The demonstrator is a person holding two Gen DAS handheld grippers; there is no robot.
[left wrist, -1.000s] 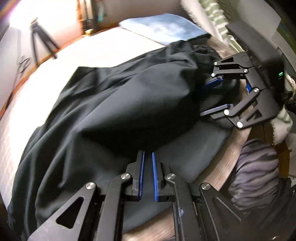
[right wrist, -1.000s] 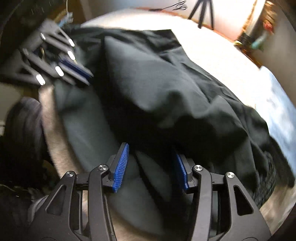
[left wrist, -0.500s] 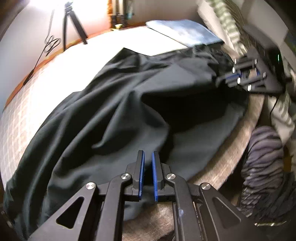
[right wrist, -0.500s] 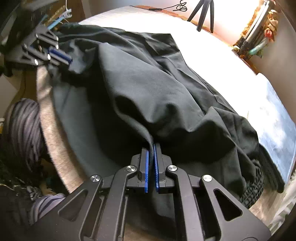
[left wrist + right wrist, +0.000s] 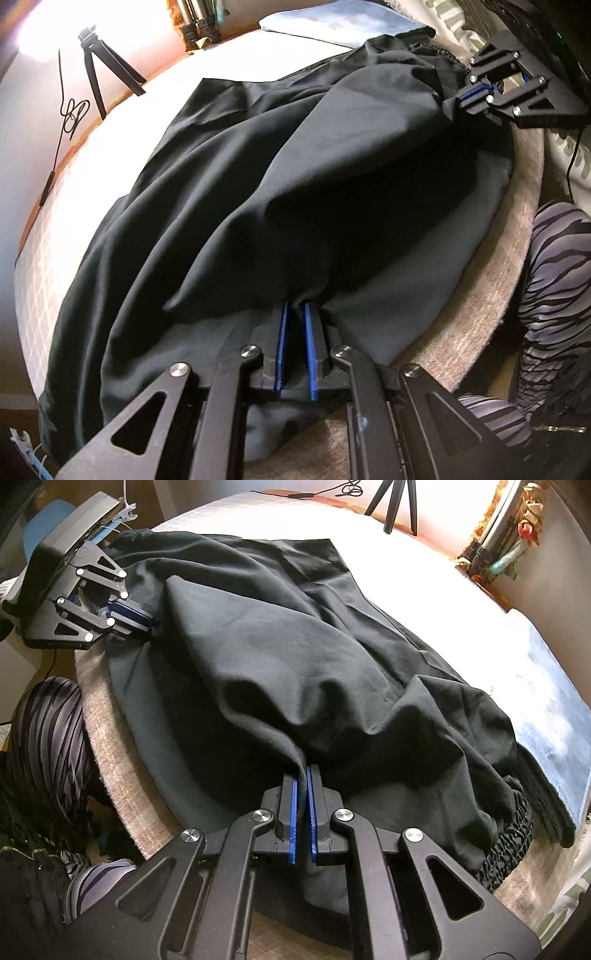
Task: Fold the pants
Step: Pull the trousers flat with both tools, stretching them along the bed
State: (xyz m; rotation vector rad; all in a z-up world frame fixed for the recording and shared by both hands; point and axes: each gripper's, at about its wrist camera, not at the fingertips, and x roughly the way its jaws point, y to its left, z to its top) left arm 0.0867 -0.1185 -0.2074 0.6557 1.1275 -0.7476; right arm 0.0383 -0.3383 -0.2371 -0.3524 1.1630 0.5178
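Black pants [image 5: 295, 177] folds over L/R gripper [image 5: 295, 314] [image 5: 302, 779] tips.

Left gripper [image 5: 295, 314] pinches the black pants [image 5: 295, 177] at the near edge — right gripper [image 5: 466, 96] grips farther along.

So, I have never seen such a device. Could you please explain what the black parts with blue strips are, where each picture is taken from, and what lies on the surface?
They are two hand-held grippers; a person carries one in each hand. A camera on each looks forward along its two blue-padded fingers. One picture is from the left gripper, the other from the right gripper, and each also shows the other gripper at its edge. Black pants lie on a pale bed, with a blue cloth beyond them. Both grippers are shut on the near edge of the pants, lifting it into a raised fold.
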